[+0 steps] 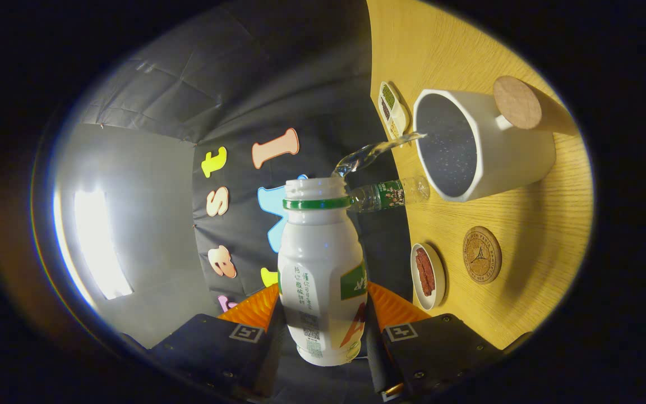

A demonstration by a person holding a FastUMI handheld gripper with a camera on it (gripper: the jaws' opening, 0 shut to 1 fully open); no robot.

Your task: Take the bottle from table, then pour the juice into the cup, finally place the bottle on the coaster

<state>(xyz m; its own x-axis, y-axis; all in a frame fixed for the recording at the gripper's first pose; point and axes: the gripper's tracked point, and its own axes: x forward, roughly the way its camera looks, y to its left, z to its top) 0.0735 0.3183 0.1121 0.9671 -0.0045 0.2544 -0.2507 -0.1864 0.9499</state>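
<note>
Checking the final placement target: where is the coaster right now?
In the gripper view, the coaster lies on the wooden table, beside the small dish and near the white cup.

White bottle (321, 269) tipped, pouring clear stream into white cup (483, 147); coaster (481, 254) bare.

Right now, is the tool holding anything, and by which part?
Yes: the tool holds the bottle by its lower body, one finger on each side.

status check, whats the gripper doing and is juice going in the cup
Gripper shut on bottle, tipped over. Stream arcing from the mouth into the cup. Coaster bare; small dish lies beside it.
</note>
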